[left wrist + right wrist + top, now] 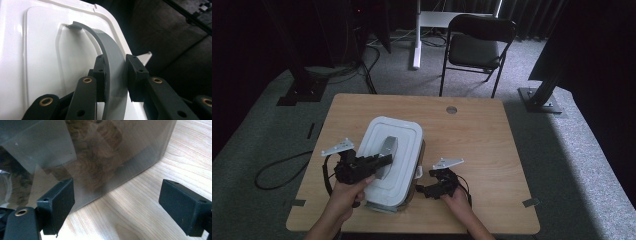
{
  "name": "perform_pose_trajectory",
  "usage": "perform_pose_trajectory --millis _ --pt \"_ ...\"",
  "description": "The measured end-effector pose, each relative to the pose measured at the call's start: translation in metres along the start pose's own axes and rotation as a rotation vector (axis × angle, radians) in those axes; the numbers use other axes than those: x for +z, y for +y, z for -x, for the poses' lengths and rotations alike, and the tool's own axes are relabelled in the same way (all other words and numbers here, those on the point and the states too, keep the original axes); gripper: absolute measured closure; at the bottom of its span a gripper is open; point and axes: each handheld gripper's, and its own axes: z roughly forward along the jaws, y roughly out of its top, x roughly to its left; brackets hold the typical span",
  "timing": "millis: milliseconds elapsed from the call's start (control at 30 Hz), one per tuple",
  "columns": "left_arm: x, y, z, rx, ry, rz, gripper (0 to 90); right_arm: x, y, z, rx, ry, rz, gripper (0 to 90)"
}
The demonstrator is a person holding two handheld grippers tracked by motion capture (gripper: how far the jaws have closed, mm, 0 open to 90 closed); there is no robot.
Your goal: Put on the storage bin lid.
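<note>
White rectangular lid (394, 150) tops a clear bin (418, 167) on the wooden tabletop (472, 135). Left gripper view: left tongs (116, 75) clamp the lid's curved grey handle (110, 50). Right gripper view: right tongs (116, 207) gape beside the bin's smooth wall.

A black folding chair (479, 47) stands on the grey carpet (562, 150) past the far edge of the wooden table (477, 135). A white post (416, 35) stands just left of the chair, and a black cable (277, 170) (it makes a loop) lies on the carpet by the table's left edge. A small round grey cap (451, 109) sits in the tabletop near the far edge.
</note>
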Motion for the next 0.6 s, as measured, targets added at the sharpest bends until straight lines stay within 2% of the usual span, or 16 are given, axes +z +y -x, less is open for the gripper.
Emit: perform_pose_trajectory --millis 100,267,433,500,600 --pt "0.009 0.000 0.004 0.006 0.006 -0.014 73.0 -0.002 -0.001 0.003 0.006 -0.013 0.003 12.6" --pt "0.022 -0.001 0.004 -0.021 0.024 -0.036 73.0 -0.006 -0.004 0.008 0.023 -0.040 0.015 12.6" --pt "0.029 -0.003 0.003 -0.054 0.066 -0.051 73.0 -0.009 -0.004 0.012 0.034 -0.063 0.027 12.7" --pt "0.032 -0.004 0.002 -0.048 0.073 -0.069 72.9 -0.010 -0.004 0.014 0.039 -0.071 0.030 12.6" --pt "0.037 -0.007 0.000 -0.026 0.109 -0.097 72.9 -0.011 -0.005 0.016 0.046 -0.080 0.027 12.7"
